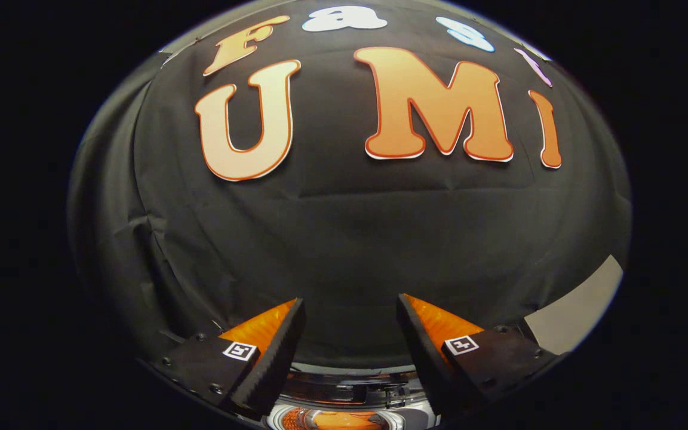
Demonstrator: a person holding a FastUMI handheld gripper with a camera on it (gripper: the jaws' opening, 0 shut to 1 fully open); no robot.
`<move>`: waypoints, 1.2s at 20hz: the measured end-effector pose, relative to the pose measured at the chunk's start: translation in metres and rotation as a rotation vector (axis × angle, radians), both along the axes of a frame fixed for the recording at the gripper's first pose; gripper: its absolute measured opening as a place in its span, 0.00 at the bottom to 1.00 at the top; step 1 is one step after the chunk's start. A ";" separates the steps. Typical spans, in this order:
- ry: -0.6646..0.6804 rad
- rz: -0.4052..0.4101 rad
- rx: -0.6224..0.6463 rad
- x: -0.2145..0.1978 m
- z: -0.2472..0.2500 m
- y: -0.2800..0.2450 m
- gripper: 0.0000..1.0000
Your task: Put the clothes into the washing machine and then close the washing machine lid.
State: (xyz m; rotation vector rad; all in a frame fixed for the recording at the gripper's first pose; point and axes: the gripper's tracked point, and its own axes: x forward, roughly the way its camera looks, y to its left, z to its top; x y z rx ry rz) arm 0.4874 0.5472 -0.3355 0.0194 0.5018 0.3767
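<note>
My tongs [350, 310] stand wide apart with nothing between their ribbed, wedge-shaped fingers [272, 352] — they face the creased black cloth wall [344, 239], while the washing machine [344, 394] sits low between the fingers, its shiny rounded rim and glassy drum opening just showing

One washing machine [350, 397] — two fingers [272, 346], spread apart.

The gripper view rides on the gripper [350, 307] and looks forward along its two parted fingers [278, 352] — straight at the booth's black cloth wall [344, 239], fairly near — with the washing machine's [344, 394] top just below and between them.
</note>
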 end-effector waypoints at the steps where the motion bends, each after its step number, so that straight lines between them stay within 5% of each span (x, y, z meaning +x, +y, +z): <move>1: 0.011 -0.002 -0.012 0.002 -0.006 0.000 0.99; 9: 0.116 0.007 -0.053 -0.011 -0.047 -0.002 0.98; 24: 0.054 0.023 -0.042 -0.069 -0.034 -0.027 0.99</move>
